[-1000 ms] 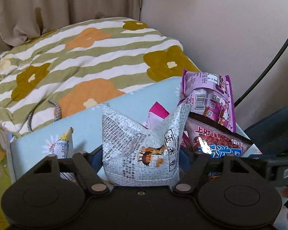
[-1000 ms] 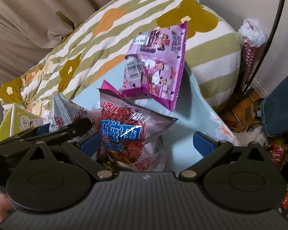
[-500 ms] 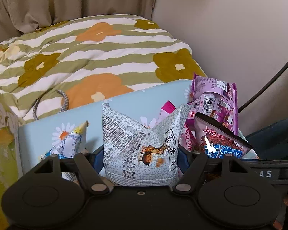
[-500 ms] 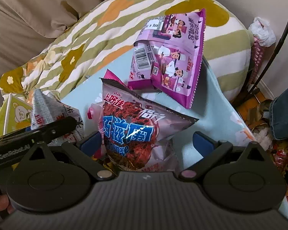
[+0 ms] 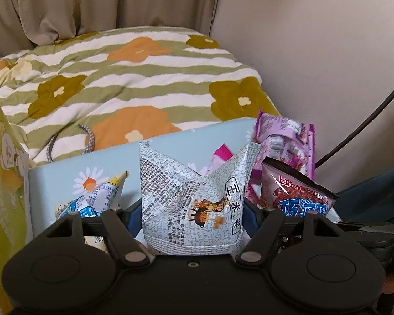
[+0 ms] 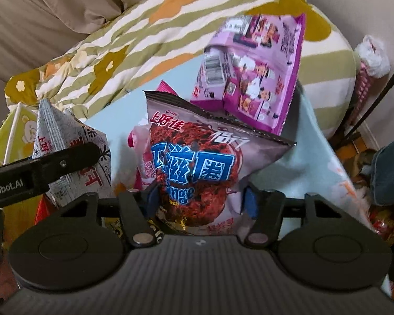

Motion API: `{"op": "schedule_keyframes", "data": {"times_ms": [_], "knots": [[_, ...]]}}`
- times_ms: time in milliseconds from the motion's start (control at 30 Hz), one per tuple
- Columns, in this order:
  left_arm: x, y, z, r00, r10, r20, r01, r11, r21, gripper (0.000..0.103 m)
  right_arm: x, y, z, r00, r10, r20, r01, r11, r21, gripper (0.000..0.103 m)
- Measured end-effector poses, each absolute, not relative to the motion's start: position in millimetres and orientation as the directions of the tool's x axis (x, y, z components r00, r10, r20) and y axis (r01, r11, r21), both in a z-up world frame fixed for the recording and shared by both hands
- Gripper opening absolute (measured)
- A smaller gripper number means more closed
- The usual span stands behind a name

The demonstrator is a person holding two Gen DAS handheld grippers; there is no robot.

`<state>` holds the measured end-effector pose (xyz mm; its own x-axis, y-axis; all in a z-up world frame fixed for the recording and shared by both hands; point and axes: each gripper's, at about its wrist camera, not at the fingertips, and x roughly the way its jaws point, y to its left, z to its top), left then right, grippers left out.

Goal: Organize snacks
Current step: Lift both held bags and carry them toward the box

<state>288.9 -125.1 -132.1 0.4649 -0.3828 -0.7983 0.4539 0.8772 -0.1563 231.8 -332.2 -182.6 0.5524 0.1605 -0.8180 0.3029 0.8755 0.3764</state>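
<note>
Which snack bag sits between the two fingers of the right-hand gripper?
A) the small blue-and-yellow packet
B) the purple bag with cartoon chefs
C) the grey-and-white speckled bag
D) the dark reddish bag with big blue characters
D: in the right wrist view, the right gripper has just been closing, and its blue pads now press both sides of the dark reddish bag; the purple bag leans behind it.

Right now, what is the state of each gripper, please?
Left gripper: closed on the grey-white snack bag.
Right gripper: jaws have just been closing, now gripping the red-and-blue chip bag.
</note>
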Motion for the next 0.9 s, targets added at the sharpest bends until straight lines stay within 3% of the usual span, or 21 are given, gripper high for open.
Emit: {"op": "schedule_keyframes", "data": {"times_ms": [533,900], "knots": [[206,-124,-51,0.654,-0.374,-0.658,0.381,0.914,-0.141,0.075,178,-341,-98,0.677,0.173,-0.715,0.142,0.923,0.357,0.073],[148,-60,12,0.834,-0.119,-0.539,0.113,0.993,-0.045,0.075,172,-284,-33,0.714,0.350,-0.606,-0.139,0.920,0.367,0.073]]}}
